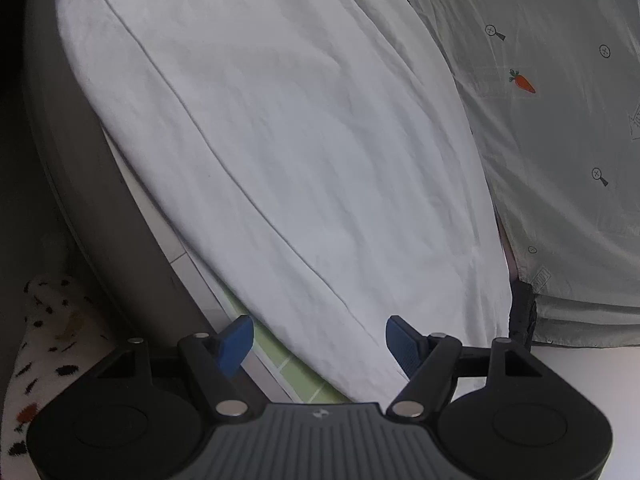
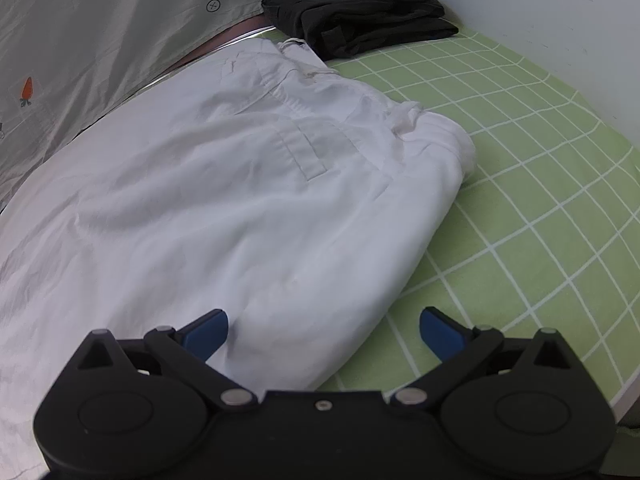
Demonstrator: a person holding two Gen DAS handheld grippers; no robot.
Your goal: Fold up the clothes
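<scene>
Trousers [image 2: 224,208], white, lie flat on the green checked bed [image 2: 520,184], seemingly doubled lengthwise. Both the left gripper [image 1: 320,344] and right gripper [image 2: 324,332] hover with jaws wide and empty; any grip should pinch every layer at an edge.

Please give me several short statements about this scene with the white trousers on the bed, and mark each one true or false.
1. The white trousers lie on a green checked sheet. True.
2. The right gripper is shut on the trousers. False: its jaws stand open, holding nothing.
3. A folded black garment lies beyond the trousers' waistband. True.
4. The left gripper is closed. False: it is open above the trousers' edge.
5. The grey printed fabric shows a banana. False: it shows a carrot.
</scene>
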